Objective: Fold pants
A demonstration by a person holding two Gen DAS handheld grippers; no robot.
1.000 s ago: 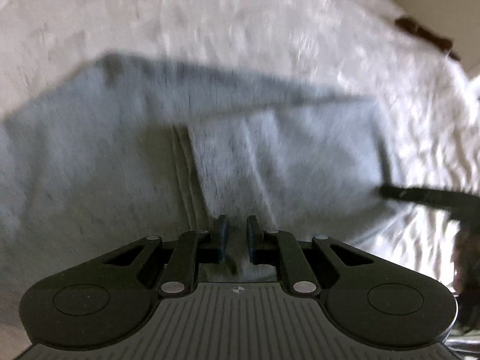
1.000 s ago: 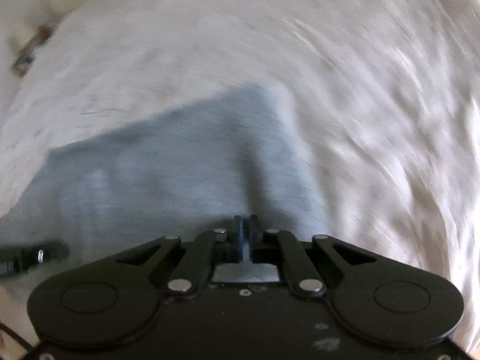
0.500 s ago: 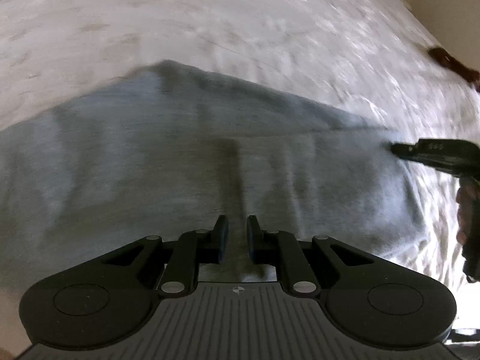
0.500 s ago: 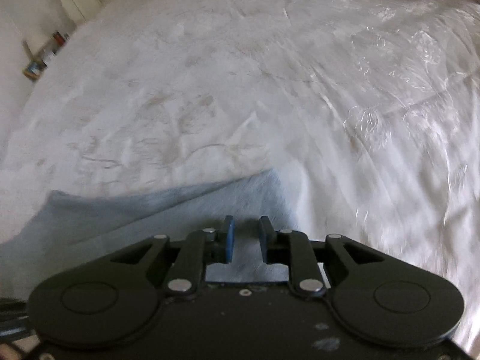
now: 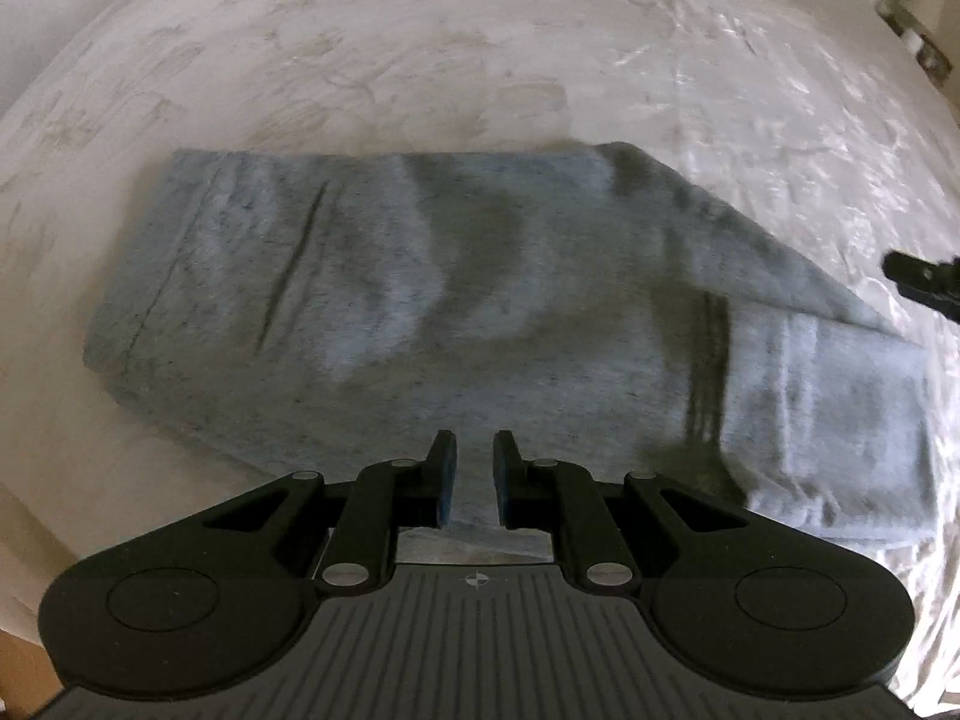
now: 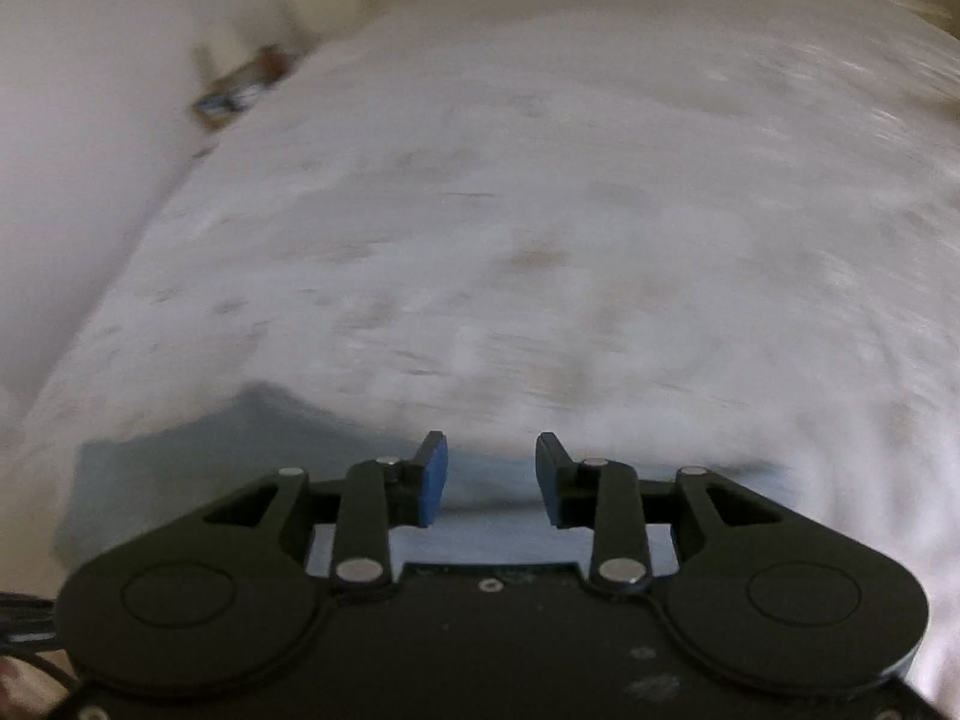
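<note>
Left wrist view: the grey pants (image 5: 480, 300) are lying folded on the white bedspread (image 5: 480, 48), and everything else sits around them. The left gripper (image 5: 474, 474) hangs over the pants' near edge with its jaws slightly apart and nothing between them. At the pants' right end a doubled layer sits a bit crooked, with a diagonal flap running down toward it. The tip of the right gripper (image 5: 924, 285) pokes in just beside that end, not touching the cloth. My worry is that end is loose, so any nudge or a grab that catches only the top layer would probably drag the fold open.

Right wrist view: pretty blurry. The right gripper (image 6: 492, 474) has its jaws wide open and empty, over the pants' (image 6: 198, 450) far edge, with bedspread (image 6: 540, 210) beyond. With this blur it could easily snag the bedspread along with the pants, or miss the edge completely.
</note>
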